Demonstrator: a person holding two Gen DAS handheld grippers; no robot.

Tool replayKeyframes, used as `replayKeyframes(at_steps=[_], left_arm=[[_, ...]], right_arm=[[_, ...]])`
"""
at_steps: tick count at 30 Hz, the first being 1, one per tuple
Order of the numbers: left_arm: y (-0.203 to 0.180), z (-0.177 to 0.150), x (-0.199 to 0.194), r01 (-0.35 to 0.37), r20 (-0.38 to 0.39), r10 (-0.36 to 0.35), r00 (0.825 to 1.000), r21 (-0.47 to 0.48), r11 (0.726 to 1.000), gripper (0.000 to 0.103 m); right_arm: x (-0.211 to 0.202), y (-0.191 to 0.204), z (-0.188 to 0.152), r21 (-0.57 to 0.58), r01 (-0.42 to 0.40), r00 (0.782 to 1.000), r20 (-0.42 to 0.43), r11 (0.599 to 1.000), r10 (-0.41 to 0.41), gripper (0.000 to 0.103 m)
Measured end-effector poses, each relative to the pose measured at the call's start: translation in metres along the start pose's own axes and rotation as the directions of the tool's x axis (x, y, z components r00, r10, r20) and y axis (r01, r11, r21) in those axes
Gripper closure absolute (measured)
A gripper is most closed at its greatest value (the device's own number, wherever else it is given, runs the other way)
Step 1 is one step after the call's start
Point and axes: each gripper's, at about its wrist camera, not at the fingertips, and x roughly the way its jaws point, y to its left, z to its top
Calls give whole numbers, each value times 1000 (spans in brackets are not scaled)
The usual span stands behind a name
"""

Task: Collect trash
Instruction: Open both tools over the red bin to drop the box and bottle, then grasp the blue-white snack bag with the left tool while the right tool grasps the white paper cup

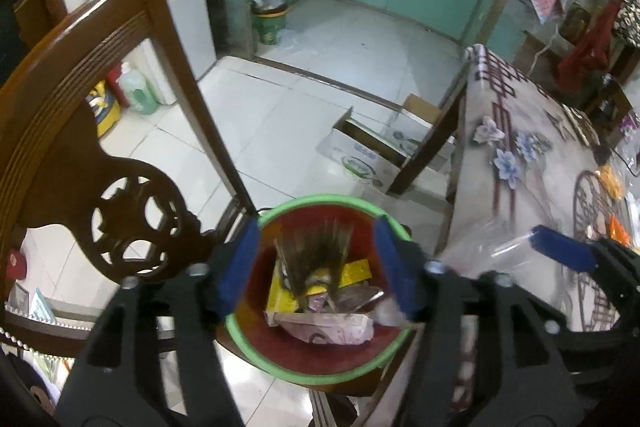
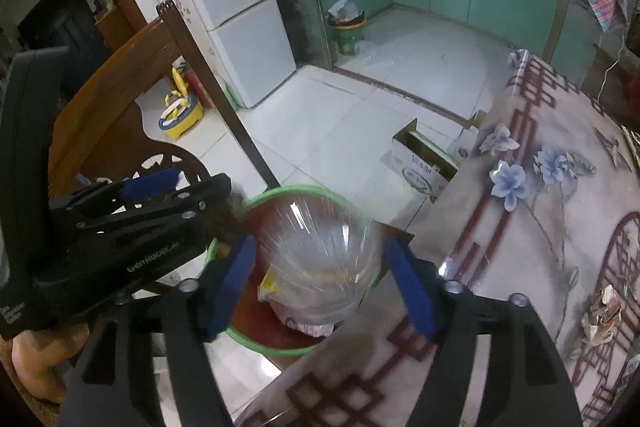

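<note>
You look to be at the drop: your right gripper (image 2: 322,283) hangs spread wide over the green-rimmed red bin (image 2: 280,345) beside the table (image 2: 560,227), a clear plastic bag (image 2: 320,247) blurred between its jaws, whether touching I cannot tell. Your left gripper (image 1: 316,267) gapes empty. The bin already holds yellow packaging (image 1: 280,291) and pink wrappers (image 1: 332,327); crumpled paper (image 2: 600,315) waits next

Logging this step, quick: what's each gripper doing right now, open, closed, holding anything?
Left gripper: open, empty, above the bin.
Right gripper: open, a clear plastic bag blurred between its fingers; grip cannot be told.
</note>
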Motion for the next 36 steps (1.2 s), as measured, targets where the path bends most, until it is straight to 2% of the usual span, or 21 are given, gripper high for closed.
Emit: replayKeyframes(at_steps=[3,8,14,17,19,23,24,26,28,29,30,32,34,36], left_arm=[[5,1,-5,-6,11,6,1000,-12,1000,37],[-4,-1,-24,22,41,-22,999,6,1000,37],[-45,-14,-36,94,34,-97,995,91,991,37],[-78,-23,-44,149,23,-155,988,159,976,37],[-102,-31,-49,181,15,-188,982,205,962,37],[-150,-50,-64,244,-2,-255,967,291,925,32],[-159,-55,-68,255,-7,-266,964,305,918,32],[-188,-70,-78,286,-26,-296,955,342,895,31],[-217,-90,-88,309,-50,-315,948,379,872,29],[-230,-99,-93,317,-61,-320,946,396,862,29],[-244,-110,-100,331,-76,-330,941,417,847,29],[-268,-130,-111,349,-93,-346,934,455,819,26],[-293,-150,-119,370,-115,-360,926,473,799,25],[-317,-170,-124,409,-154,-384,910,476,779,25]], right_arm=[[-7,-1,-1,-5,2,1000,5,1000,-2,33],[-35,-16,-16,9,40,999,20,999,-40,33],[-86,-79,-67,149,154,987,17,977,-158,33],[-116,-128,-102,247,259,964,-7,934,-265,33],[-134,-161,-124,314,324,943,-32,892,-331,33],[-173,-242,-171,408,467,879,-113,785,-464,32],[-179,-259,-179,418,496,862,-127,761,-491,27],[-186,-300,-194,433,540,835,-168,722,-525,25],[-187,-329,-206,435,569,817,-207,698,-538,25],[-186,-345,-212,438,579,812,-226,688,-539,25],[-186,-355,-216,440,575,815,-233,690,-531,25],[-182,-373,-224,434,560,826,-236,705,-511,25],[-178,-384,-230,414,558,829,-252,719,-499,25],[-175,-395,-238,395,542,840,-256,742,-477,25]])
